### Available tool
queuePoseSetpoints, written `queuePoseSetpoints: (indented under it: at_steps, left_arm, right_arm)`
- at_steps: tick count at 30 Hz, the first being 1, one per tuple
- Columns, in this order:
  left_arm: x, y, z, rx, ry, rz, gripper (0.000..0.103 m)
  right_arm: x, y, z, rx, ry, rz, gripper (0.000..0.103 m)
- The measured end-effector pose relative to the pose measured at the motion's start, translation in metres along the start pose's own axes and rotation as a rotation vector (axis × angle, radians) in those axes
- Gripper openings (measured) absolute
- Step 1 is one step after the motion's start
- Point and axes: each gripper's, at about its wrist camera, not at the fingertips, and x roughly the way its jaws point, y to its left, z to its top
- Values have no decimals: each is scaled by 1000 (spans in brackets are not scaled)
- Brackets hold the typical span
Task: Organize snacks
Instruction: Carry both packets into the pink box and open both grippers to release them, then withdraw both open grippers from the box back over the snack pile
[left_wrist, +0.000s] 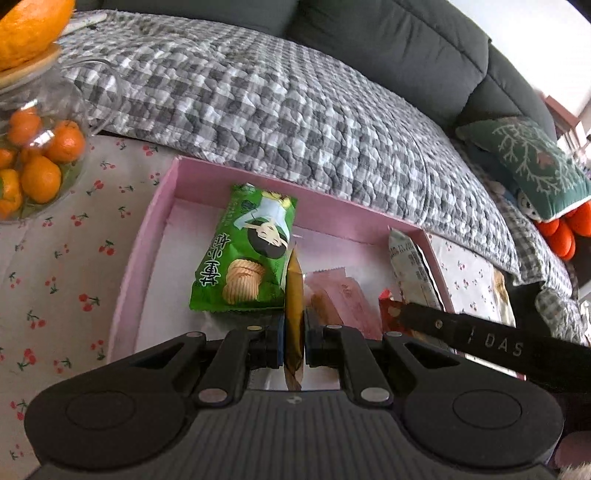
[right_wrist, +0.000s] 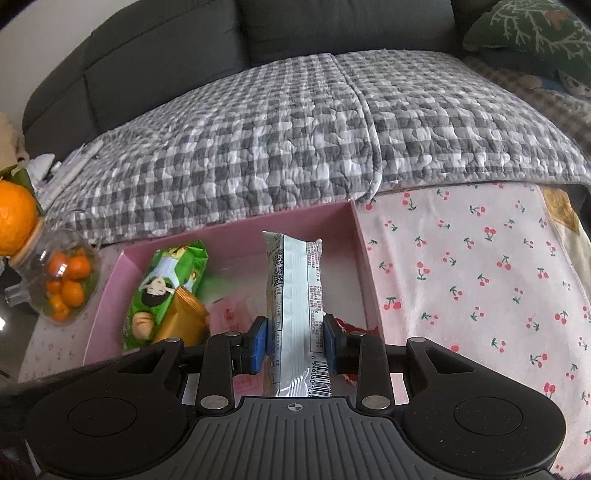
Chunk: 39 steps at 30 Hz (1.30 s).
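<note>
Holding a thin gold packet (left_wrist: 294, 314) edge-on, my left hand-held gripper (left_wrist: 294, 341) is clamped almost fully closed over the pink box (left_wrist: 162, 206). My right hand-held gripper (right_wrist: 294, 345) pinches a white snack pack (right_wrist: 295, 295) above the box's right end. A green biscuit bag (left_wrist: 245, 254) lies inside, on the counter's cherry-print cloth (right_wrist: 461, 266).

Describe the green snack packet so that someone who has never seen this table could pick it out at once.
Find the shallow pink cardboard tray on the cherry-print tablecloth, in front of the grey checked sofa cover. The glossy green snack packet lies flat in the tray's left half. It is the only green packet there, printed with a cartoon face and ridged round biscuits.
</note>
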Motion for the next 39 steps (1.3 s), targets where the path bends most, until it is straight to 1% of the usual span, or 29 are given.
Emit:
queuePoseSetpoints:
  at_steps: [1,2,4,5,6,7,8,10,11,13,14,16,17,20,22,24,26,28,31,32,34,36,38,39]
  left_arm:
    - [1,-2,-1,10,0,6,10]
    - [0,-4,-1,23,0,11,10]
    - [1,-8,-1,46,1,23,14]
    - [1,-10,-1,57,3,28,15]
    - [1,-11,-2,68,6,34,20]
    - [1,-13,-2,79,8,39,26]
    - [0,-15,-2,86,7,42,28]
    - [-1,-17,-2,91,13,49,39]
    - [-3,-18,-3,90,15,49,42]
    - [-4,-22,-4,96,19,54,51]
    - [-5,-24,-5,101,21,59,53]
    - [-10,-22,-7,110,30,64,60]
    - [-13,-24,-9,114,36,67,61]
    - [-17,-25,-13,127,53,71,63]
    - [-23,-27,-17,139,55,76,69]
    - [-31,-29,-21,154,53,77,71]
    - [-38,-32,-24,168,57,70,73]
    - [-46,-35,-27,179,57,63,79]
    - [-60,-38,-32,193,50,67,85]
    - [-64,-37,-33,197,50,65,87]
    - [-72,-38,-35,205,49,67,94]
    - [-76,-38,-36,212,49,75,98]
    - [-84,-40,-40,219,47,91,100]
    - [-86,-39,-41,223,46,97,101]
  right_arm:
    - [0,-1,0,4,1,6,34]
    - [1,0,1,9,-1,10,35]
    - [-1,-1,2,9,-3,19,35]
    - [-4,-2,2,8,-6,22,38]
    - [-6,-1,3,6,-12,24,39]
    - [-8,-1,3,6,-18,24,43]
    - [-10,-1,3,7,-21,23,46]
    - [-14,-1,3,15,-27,25,46]
    - [-16,-2,3,26,-26,27,46]
    - [-19,-1,2,36,-21,28,46]
    - [-21,0,1,34,-20,25,46]
    - [-27,3,0,16,-17,15,48]
    - [-29,5,-2,8,-15,11,52]
    - [-38,8,-6,-13,-9,-1,52]
    - [-44,8,-9,-21,-1,-12,53]
    - [-49,7,-12,-22,7,-23,57]
    - [-57,6,-15,-17,10,-34,66]
    - [-64,4,-18,-6,13,-39,68]
    - [-76,3,-21,11,18,-43,74]
    - [-79,3,-23,12,17,-46,74]
    - [-87,4,-26,7,19,-53,75]
    - [-94,5,-30,6,20,-59,76]
    - [-100,8,-34,6,19,-63,86]
    - [-103,8,-37,9,17,-67,86]
